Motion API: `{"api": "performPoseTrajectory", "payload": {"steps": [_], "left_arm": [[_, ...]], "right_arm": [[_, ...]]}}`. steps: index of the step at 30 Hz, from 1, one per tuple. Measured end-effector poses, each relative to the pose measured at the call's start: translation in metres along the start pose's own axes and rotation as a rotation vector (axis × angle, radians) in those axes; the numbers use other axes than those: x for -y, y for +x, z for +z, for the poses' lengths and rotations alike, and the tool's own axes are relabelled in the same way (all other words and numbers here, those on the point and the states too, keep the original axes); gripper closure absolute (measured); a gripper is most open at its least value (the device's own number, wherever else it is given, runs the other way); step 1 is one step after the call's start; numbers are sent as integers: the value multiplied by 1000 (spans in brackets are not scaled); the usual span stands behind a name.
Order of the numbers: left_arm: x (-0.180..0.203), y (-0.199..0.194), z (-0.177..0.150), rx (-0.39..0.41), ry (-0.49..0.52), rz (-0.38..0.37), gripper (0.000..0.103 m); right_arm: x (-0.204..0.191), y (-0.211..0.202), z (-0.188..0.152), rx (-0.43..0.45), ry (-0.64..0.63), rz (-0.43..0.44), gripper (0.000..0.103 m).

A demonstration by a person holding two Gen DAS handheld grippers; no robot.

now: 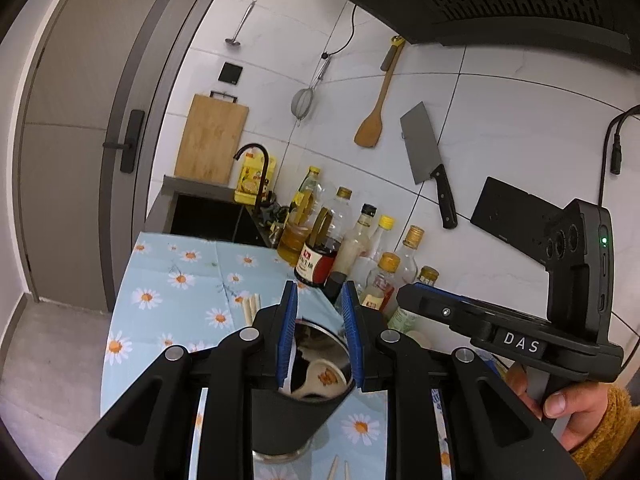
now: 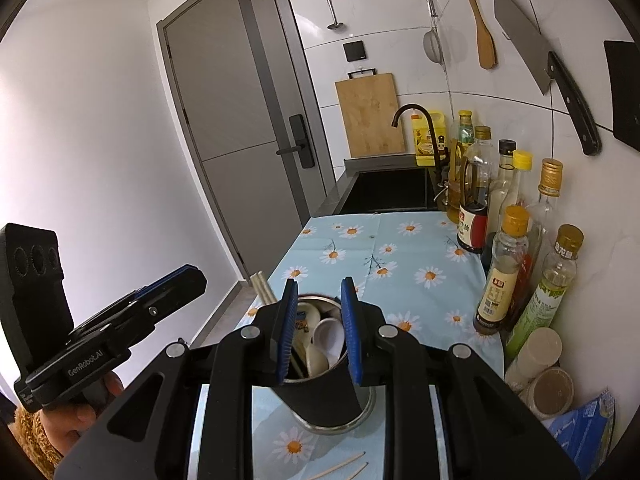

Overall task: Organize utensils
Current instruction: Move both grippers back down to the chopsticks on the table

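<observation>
A steel utensil cup (image 2: 340,420) stands on the daisy cloth (image 2: 400,256), holding white ceramic spoons (image 2: 328,336) and chopsticks (image 2: 262,286). My right gripper (image 2: 318,332) hangs open just above the cup's mouth, nothing between its blue pads. My left gripper (image 1: 320,336) is also open above the same cup (image 1: 320,344), where a flowered spoon (image 1: 320,378) shows. Each gripper appears in the other's view: the right one (image 1: 408,296) at the right, the left one (image 2: 192,276) at the left, both seen side-on. Loose chopsticks (image 2: 340,468) lie on the cloth near the cup.
Several oil and sauce bottles (image 2: 508,264) line the wall at right, with jars (image 2: 548,384) nearer. A black sink (image 2: 388,192) with faucet lies beyond the cloth. A cleaver (image 2: 536,64), wooden spatula (image 2: 480,28), strainer and cutting board (image 2: 370,114) hang on the tiled wall.
</observation>
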State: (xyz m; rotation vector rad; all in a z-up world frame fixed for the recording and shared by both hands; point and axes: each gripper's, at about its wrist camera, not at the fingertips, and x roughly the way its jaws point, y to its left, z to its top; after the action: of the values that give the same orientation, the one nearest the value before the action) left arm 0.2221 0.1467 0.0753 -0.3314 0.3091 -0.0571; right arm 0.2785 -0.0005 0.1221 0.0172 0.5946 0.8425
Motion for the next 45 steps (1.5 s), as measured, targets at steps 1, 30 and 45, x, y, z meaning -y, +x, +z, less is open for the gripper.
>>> {"api": "performPoseTrajectory", "payload": {"steps": [1, 30, 45], "left_arm": [[-1, -2, -1, -11, -13, -6, 81], [-21, -55, -88, -270, -321, 116, 81], [-20, -73, -147, -467, -527, 323, 81]], "right_arm": [[-1, -1, -1, -4, -1, 5, 79], [-7, 2, -67, -219, 58, 139, 79], [3, 16, -110, -373, 82, 233, 73]]}}
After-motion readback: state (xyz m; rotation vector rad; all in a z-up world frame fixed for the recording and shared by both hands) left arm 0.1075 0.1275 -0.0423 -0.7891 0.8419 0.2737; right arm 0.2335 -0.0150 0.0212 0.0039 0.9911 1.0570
